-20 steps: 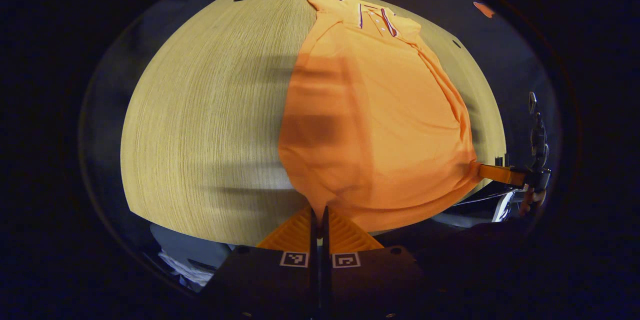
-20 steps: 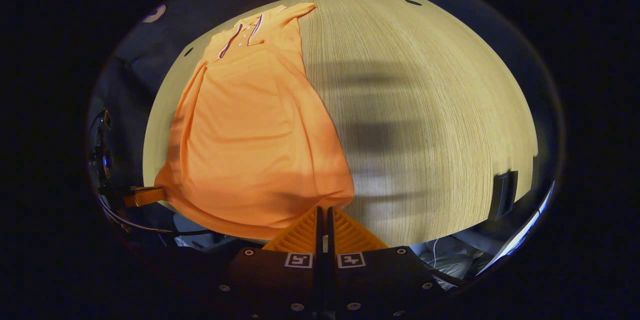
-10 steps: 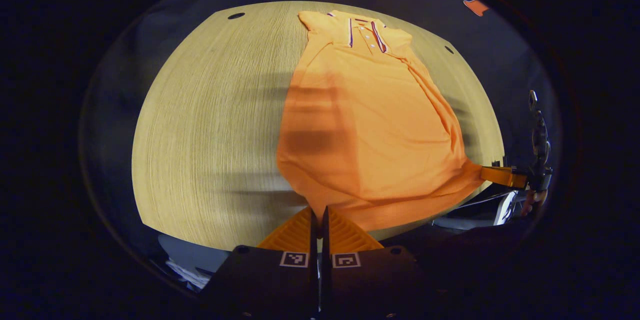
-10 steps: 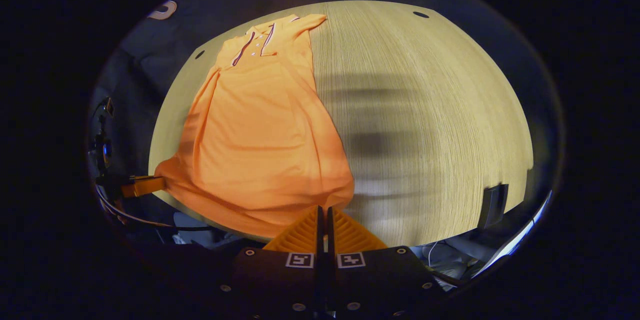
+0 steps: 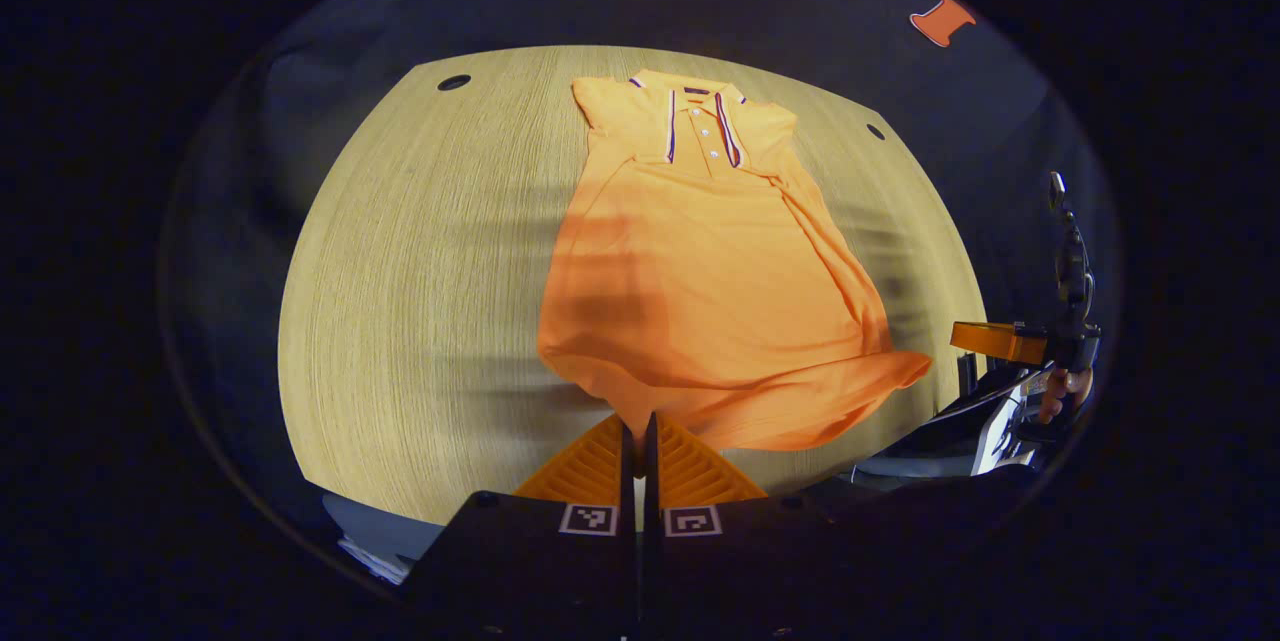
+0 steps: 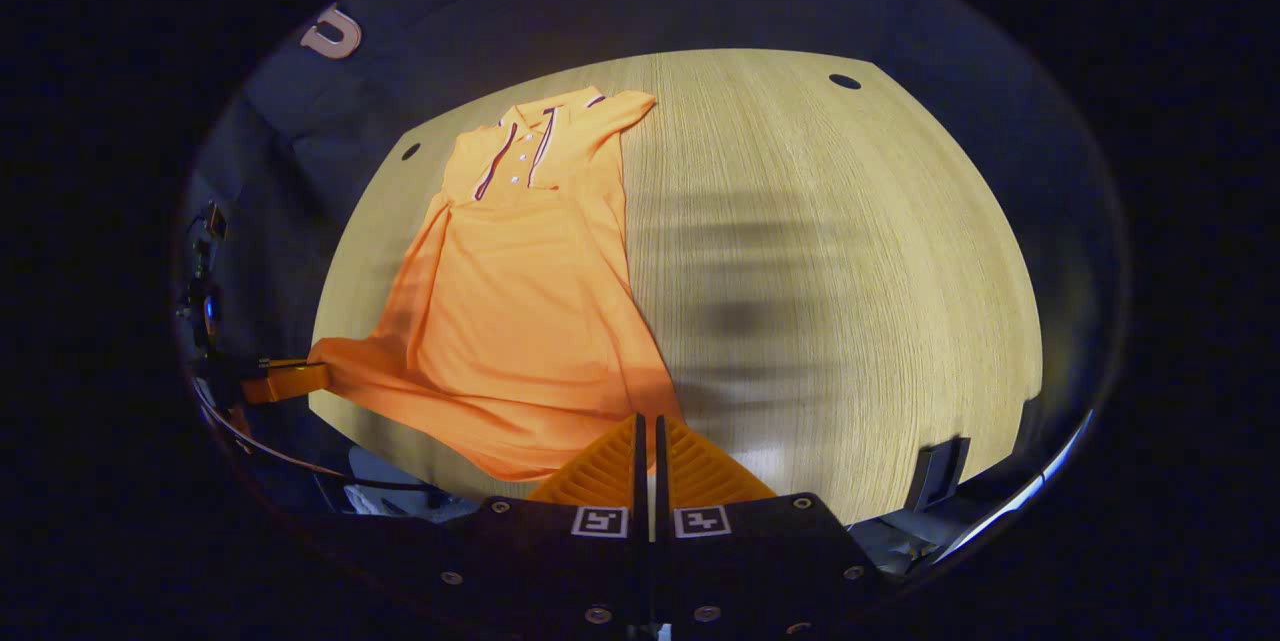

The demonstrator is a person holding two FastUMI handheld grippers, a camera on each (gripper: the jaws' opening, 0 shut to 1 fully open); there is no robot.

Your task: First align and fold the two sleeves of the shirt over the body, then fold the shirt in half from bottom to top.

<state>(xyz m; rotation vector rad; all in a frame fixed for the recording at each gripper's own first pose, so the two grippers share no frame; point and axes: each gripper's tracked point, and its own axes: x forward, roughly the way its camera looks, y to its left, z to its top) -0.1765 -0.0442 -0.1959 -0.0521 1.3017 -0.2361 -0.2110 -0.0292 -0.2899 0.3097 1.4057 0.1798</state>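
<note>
- Shirt (image 5: 700,301): an orange polo shirt is laid flat on the wooden table (image 5: 400,301), with its collar at 12 o'clock and its bottom hem at 6 o'clock in the left gripper view.
- In the right gripper view the shirt (image 6: 520,301) is seen toward 10 o'clock, and bare table (image 6: 850,271) is seen at 3 o'clock.
- The sleeves look already folded in over the body, because the shirt is seen as one long narrow shape with no sleeve sticking out far.
- So the first part of the job is judged to be done.
- The bottom hem is lifted off the table and is hung in a soft curve between the two corners.
- The left gripper (image 5: 637,426) is pressed together, and the left corner of the hem is pinched between its fingers at 6 o'clock.
- The right gripper (image 6: 647,426) is pressed together too, and the other corner of the hem looks pinched in it at 6 o'clock.
- The right gripper is also seen far off at 3 o'clock in the left gripper view, with a hand (image 5: 1060,391) around its handle.
- The fold from bottom to top is judged to be just started.
- The hem is not yet carried up to the collar, so most of this last fold is left to do.
- Both corners will need to be moved together toward 12 o'clock, so the hem is laid straight on the shoulders.
</note>
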